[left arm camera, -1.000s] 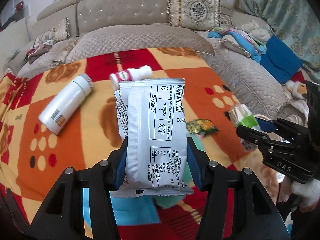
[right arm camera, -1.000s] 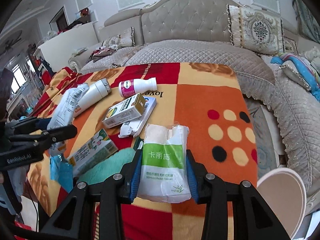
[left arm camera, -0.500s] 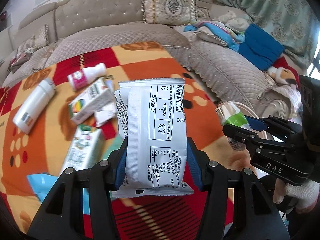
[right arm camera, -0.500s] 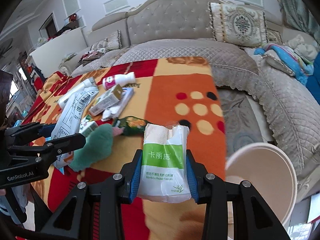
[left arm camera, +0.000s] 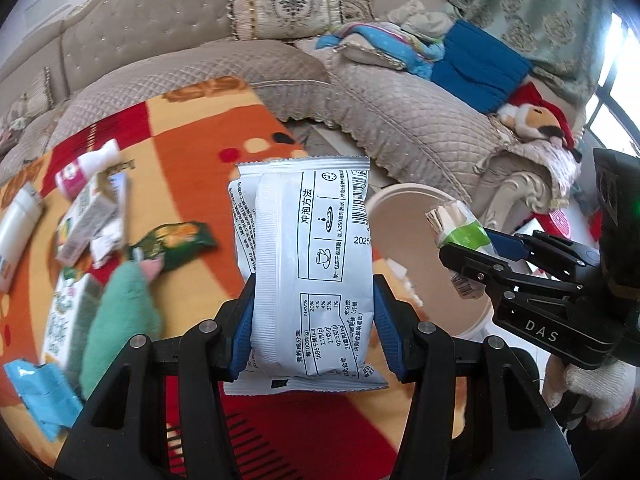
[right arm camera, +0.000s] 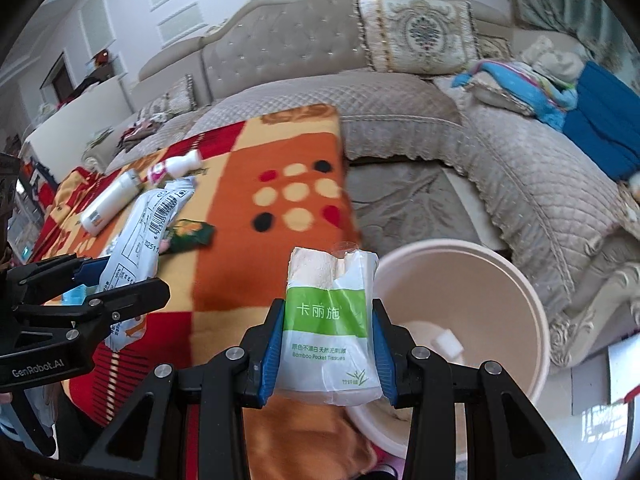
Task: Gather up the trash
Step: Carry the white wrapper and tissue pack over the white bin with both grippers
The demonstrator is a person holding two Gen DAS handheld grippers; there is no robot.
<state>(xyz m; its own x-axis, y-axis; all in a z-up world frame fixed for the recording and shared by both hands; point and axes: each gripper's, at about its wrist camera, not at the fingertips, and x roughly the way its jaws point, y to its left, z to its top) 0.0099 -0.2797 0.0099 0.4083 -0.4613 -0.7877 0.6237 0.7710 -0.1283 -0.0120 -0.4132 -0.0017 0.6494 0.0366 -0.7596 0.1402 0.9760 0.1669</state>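
My left gripper point(left arm camera: 314, 320) is shut on a white printed sachet pack point(left arm camera: 310, 264), held upright over the blanket's right edge. My right gripper point(right arm camera: 328, 346) is shut on a green-and-white tissue packet point(right arm camera: 330, 320), at the left rim of a cream waste bin point(right arm camera: 532, 308). From the left wrist the bin point(left arm camera: 404, 216) shows behind the sachet, with the right gripper point(left arm camera: 472, 258) and its tissue packet point(left arm camera: 464, 232) over it. In the right wrist view the left gripper point(right arm camera: 120, 276) holds the sachet point(right arm camera: 148, 224) at the left.
On the patterned blanket point(left arm camera: 192, 168) lie a pink-labelled bottle point(left arm camera: 86, 166), a white bottle point(right arm camera: 110, 200), cartons point(left arm camera: 86, 216), a green wrapper point(left arm camera: 176, 242), a teal plush point(left arm camera: 120, 320) and blue scraps point(left arm camera: 40, 392). A quilted sofa point(right arm camera: 520, 184) wraps the back and right. White bits point(right arm camera: 448, 340) lie in the bin.
Both grippers have swung right with their packets, off the middle of the blanket toward its right edge. The cream bin has come into full view under the right gripper.
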